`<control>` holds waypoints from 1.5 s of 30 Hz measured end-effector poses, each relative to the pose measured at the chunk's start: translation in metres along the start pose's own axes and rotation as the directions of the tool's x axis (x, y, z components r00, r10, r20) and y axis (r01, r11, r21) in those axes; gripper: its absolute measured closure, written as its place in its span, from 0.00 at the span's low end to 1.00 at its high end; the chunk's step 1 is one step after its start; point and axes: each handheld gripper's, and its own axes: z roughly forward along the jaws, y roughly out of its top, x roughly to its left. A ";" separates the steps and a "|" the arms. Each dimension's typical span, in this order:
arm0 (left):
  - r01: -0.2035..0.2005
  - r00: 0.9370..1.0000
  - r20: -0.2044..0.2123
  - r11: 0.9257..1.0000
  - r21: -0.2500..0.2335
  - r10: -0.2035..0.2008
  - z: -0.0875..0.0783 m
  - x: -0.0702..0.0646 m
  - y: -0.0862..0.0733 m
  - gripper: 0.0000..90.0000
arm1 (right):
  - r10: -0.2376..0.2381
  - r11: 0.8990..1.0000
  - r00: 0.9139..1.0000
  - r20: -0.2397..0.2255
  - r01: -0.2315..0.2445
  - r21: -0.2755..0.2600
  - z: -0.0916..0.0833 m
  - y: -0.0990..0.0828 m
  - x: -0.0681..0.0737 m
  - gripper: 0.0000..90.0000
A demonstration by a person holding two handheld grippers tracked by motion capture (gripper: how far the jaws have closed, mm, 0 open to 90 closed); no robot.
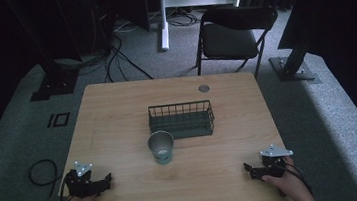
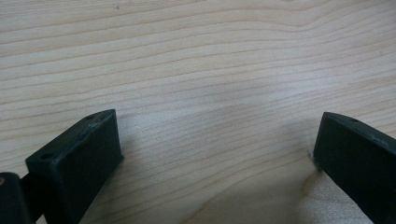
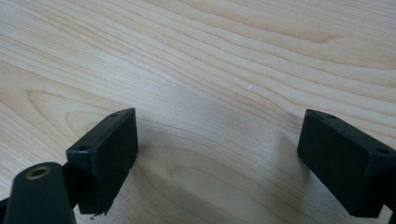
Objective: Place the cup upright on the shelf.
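A grey metal cup (image 1: 161, 147) stands upright near the middle of the wooden table (image 1: 117, 112), just in front of a dark wire basket (image 1: 182, 119). My left gripper (image 1: 105, 181) rests at the table's near left corner, open, with bare wood between its jaws (image 2: 217, 149). At the near right corner my right gripper (image 1: 248, 168) is open too, its jaws wide over bare wood (image 3: 217, 144). Both grippers are well away from the cup and basket.
A black folding chair (image 1: 232, 37) stands beyond the far edge of the table. Cables (image 1: 112, 62) trail on the grey carpet at the back left, and a cable loop (image 1: 40, 170) lies left of the table. A round grommet (image 1: 204, 88) sits near the far edge.
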 end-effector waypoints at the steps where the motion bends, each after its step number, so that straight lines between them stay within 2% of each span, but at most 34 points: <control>1: 0.000 1.000 0.000 1.000 0.000 0.000 0.000 0.000 0.000 0.02 | 0.000 1.000 1.000 0.000 0.000 0.000 0.000 0.000 0.000 0.13; 22: 0.000 1.000 0.000 1.000 0.000 0.000 0.000 0.000 0.000 0.02 | -0.008 1.000 1.000 -0.009 0.008 0.000 0.003 0.003 0.002 0.14; 31: 0.001 1.000 -0.001 1.000 0.000 -0.001 0.000 0.000 0.000 0.02 | -0.015 1.000 0.999 -0.048 0.015 -0.004 0.013 0.015 0.014 0.16; 45: 0.001 1.000 -0.001 1.000 0.000 -0.001 0.000 0.000 0.000 0.02 | -0.071 0.997 0.994 -0.087 0.069 -0.028 0.024 0.035 0.035 0.16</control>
